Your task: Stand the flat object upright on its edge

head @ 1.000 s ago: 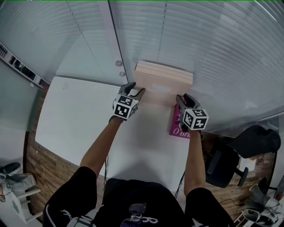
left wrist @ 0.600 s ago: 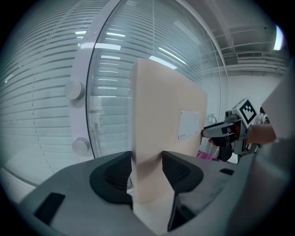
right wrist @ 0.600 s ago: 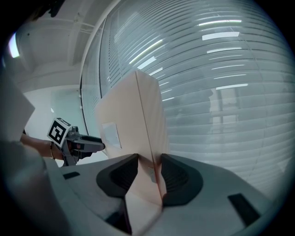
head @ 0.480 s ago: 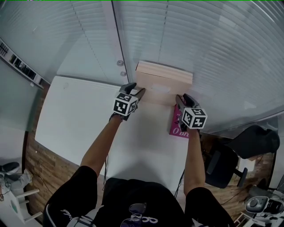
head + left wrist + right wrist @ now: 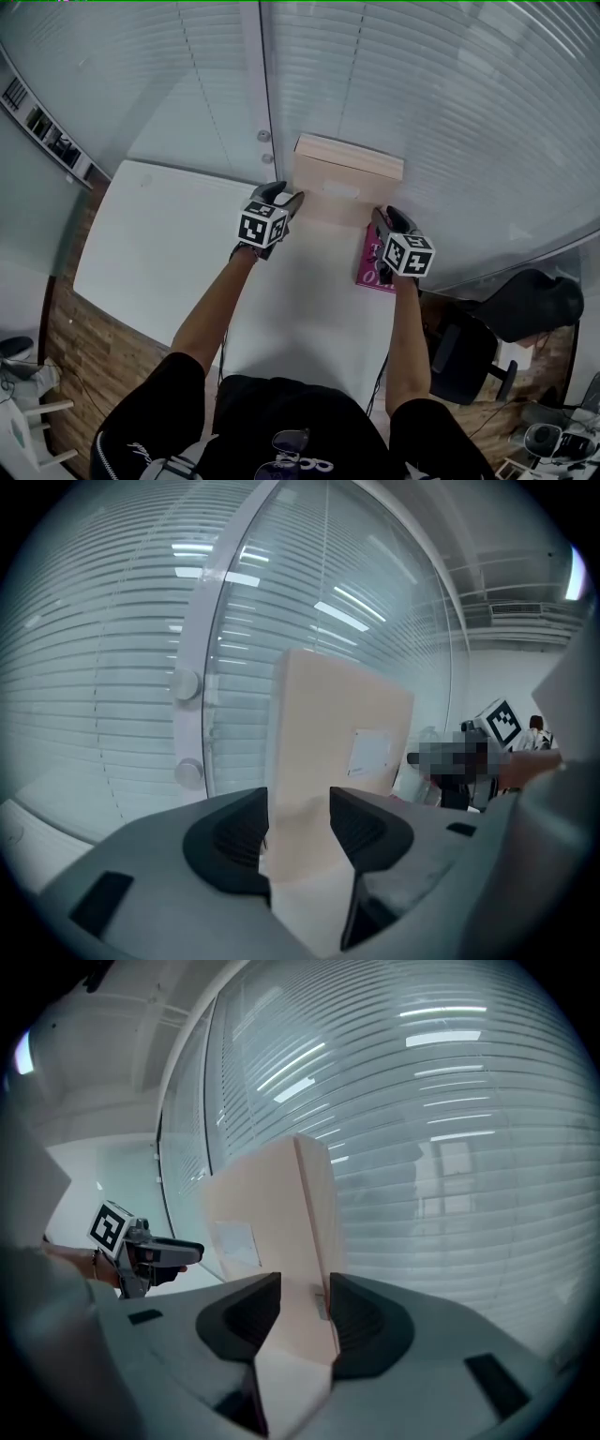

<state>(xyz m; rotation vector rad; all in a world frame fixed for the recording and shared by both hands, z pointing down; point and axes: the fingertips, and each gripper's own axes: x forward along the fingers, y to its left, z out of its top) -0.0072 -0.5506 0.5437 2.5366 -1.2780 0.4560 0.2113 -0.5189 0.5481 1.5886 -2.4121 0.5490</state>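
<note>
Box (image 5: 342, 178), now steeper, between both pairs of fingers (image 5: 230, 841)

One box (image 5: 343, 180), one book (image 5: 367, 271), two tools (image 5: 289, 199) (image 5: 380, 217)

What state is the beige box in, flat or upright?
Roughly upright: the beige box stands tall in both gripper views, its side edges clamped by the left gripper and right gripper. Fully vertical: cannot tell.
</note>
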